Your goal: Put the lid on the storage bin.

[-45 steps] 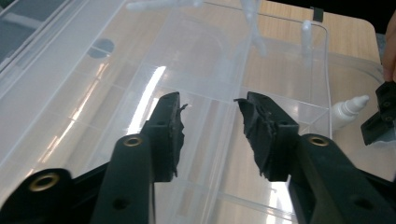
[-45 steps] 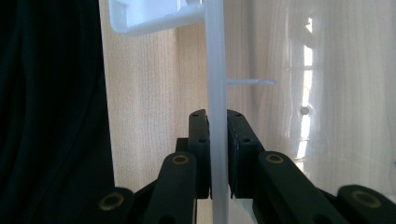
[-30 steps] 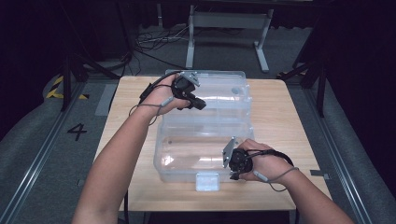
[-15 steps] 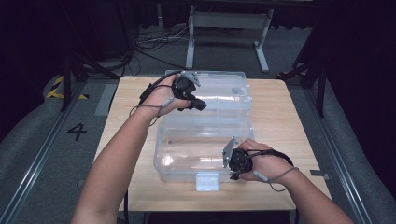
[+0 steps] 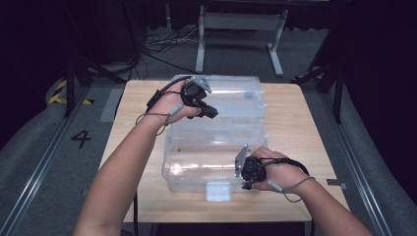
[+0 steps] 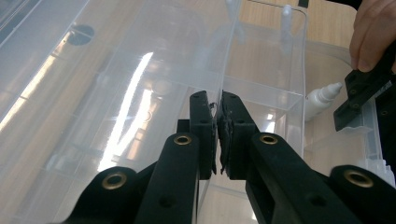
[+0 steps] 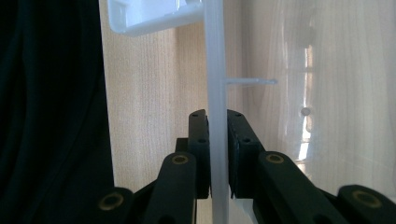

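Observation:
A clear plastic storage box (image 5: 196,162) stands on the wooden table (image 5: 295,128), its clear lid (image 5: 231,96) swung up at the back. My left gripper (image 5: 207,111) is over the box's far left part. In the left gripper view its jaws (image 6: 218,100) are shut on the lid's thin clear edge (image 6: 229,51). My right gripper (image 5: 246,173) sits at the box's near right corner. In the right gripper view its jaws (image 7: 217,126) are shut on the box's whitish rim (image 7: 215,60), which runs straight up between them.
A white latch (image 5: 218,191) hangs at the middle of the box's front wall and shows as the white latch (image 7: 149,16) in the right gripper view. The right hand (image 6: 371,32) appears in the left gripper view. A metal stand (image 5: 238,34) and cables lie on the floor behind.

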Action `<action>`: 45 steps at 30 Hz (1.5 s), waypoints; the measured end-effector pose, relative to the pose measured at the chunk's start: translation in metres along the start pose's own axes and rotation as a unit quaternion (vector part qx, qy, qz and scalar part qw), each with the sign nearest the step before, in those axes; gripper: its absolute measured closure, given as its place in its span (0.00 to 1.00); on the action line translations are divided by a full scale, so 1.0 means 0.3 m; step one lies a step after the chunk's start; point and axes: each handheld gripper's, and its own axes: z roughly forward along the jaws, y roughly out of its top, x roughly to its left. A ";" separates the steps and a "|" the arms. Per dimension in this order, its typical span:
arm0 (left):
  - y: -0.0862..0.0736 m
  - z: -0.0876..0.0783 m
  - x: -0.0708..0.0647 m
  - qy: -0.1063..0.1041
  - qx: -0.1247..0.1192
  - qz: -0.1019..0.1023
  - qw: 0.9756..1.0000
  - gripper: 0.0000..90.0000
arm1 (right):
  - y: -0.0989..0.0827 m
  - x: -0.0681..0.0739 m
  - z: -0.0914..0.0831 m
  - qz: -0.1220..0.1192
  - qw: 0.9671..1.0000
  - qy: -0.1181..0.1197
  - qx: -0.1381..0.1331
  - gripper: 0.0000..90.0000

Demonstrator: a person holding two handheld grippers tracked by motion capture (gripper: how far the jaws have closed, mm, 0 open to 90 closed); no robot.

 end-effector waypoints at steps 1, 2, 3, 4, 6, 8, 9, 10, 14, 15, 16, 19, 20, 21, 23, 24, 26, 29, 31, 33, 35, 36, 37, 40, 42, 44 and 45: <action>0.001 -0.002 -0.003 0.001 0.002 0.002 1.000 0.94 | 0.000 0.001 0.000 0.002 1.000 0.000 0.000 0.91; 0.001 -0.003 -0.007 0.000 0.001 0.001 1.000 0.94 | 0.000 0.001 0.000 0.002 1.000 0.000 -0.001 0.91; 0.002 -0.004 -0.010 0.001 0.002 0.003 1.000 0.94 | 0.000 0.001 0.000 0.001 1.000 -0.001 -0.001 0.91; 0.002 -0.005 -0.011 0.000 0.003 0.007 1.000 0.95 | 0.000 0.002 0.000 0.002 1.000 -0.001 -0.001 0.91; 0.002 -0.008 -0.019 0.002 0.004 0.006 1.000 0.95 | 0.000 0.002 0.000 0.002 1.000 0.000 -0.001 0.91; 0.002 -0.009 -0.027 0.002 0.002 0.008 1.000 0.95 | -0.001 0.000 0.001 -0.002 1.000 -0.001 -0.003 0.91; 0.002 -0.011 -0.032 0.002 0.003 0.005 1.000 0.95 | -0.002 0.000 0.001 -0.003 1.000 -0.001 -0.002 0.91; 0.002 -0.012 -0.037 0.003 0.004 0.006 1.000 0.95 | -0.002 0.000 0.001 -0.003 1.000 -0.001 -0.002 0.91; 0.001 -0.016 -0.052 0.003 0.002 0.009 1.000 0.95 | -0.001 0.001 0.000 -0.002 1.000 -0.001 -0.002 0.91; 0.001 -0.022 -0.058 0.003 0.008 0.015 1.000 0.95 | -0.002 0.001 0.000 0.000 1.000 -0.001 -0.002 0.91; 0.001 -0.022 -0.058 0.003 0.008 0.015 1.000 0.95 | -0.002 0.001 0.000 0.000 1.000 -0.001 -0.002 0.91; 0.001 -0.024 -0.075 0.002 0.009 0.015 1.000 0.95 | -0.001 0.004 -0.003 0.001 1.000 -0.002 -0.002 0.92; 0.003 -0.024 -0.081 0.003 0.010 0.021 1.000 0.95 | -0.002 0.002 -0.003 -0.004 1.000 -0.005 -0.004 0.92; 0.004 -0.024 -0.087 0.004 0.010 0.023 1.000 0.95 | -0.002 0.003 -0.004 -0.002 1.000 -0.005 -0.001 0.92; 0.006 -0.025 -0.097 0.003 0.011 0.025 1.000 0.95 | -0.002 0.001 -0.004 -0.004 1.000 -0.004 -0.004 0.91; 0.006 -0.026 -0.100 0.002 0.012 0.027 1.000 0.95 | -0.002 0.001 -0.005 -0.004 1.000 -0.004 -0.003 0.92; 0.006 -0.027 -0.103 0.003 0.014 0.028 1.000 0.96 | -0.002 0.002 -0.005 -0.001 1.000 -0.005 -0.005 0.92; 0.006 -0.028 -0.109 0.004 0.016 0.029 0.999 0.96 | -0.003 0.003 -0.006 -0.001 1.000 -0.005 -0.008 0.91; 0.006 -0.029 -0.113 0.004 0.017 0.029 0.999 0.96 | -0.003 0.004 -0.011 -0.003 1.000 -0.007 -0.008 0.91; 0.005 -0.029 -0.117 0.004 0.015 0.029 0.999 0.96 | -0.004 0.006 -0.012 -0.001 1.000 -0.008 -0.011 0.91; 0.003 -0.030 -0.120 0.004 0.015 0.030 0.999 0.96 | -0.004 0.007 -0.013 -0.001 1.000 -0.008 -0.011 0.91; 0.002 -0.031 -0.123 0.003 0.014 0.031 0.999 0.96 | -0.004 0.008 -0.016 -0.001 1.000 -0.009 -0.011 0.91; 0.001 -0.031 -0.126 0.002 0.014 0.030 0.999 0.96 | -0.005 0.007 -0.018 -0.002 1.000 -0.008 -0.010 0.91; -0.001 -0.032 -0.135 0.002 0.014 0.033 0.999 0.96 | -0.005 0.007 -0.021 -0.001 1.000 -0.006 -0.012 0.91; -0.003 -0.032 -0.138 0.001 0.013 0.033 0.999 0.96 | -0.005 0.012 -0.025 -0.003 1.000 -0.011 -0.015 0.91; -0.003 -0.033 -0.140 0.002 0.012 0.035 0.999 0.96 | -0.004 0.014 -0.029 0.001 1.000 -0.010 -0.014 0.91; -0.005 -0.034 -0.143 0.002 0.013 0.035 0.999 0.96 | -0.003 0.013 -0.032 -0.004 1.000 -0.012 -0.013 0.91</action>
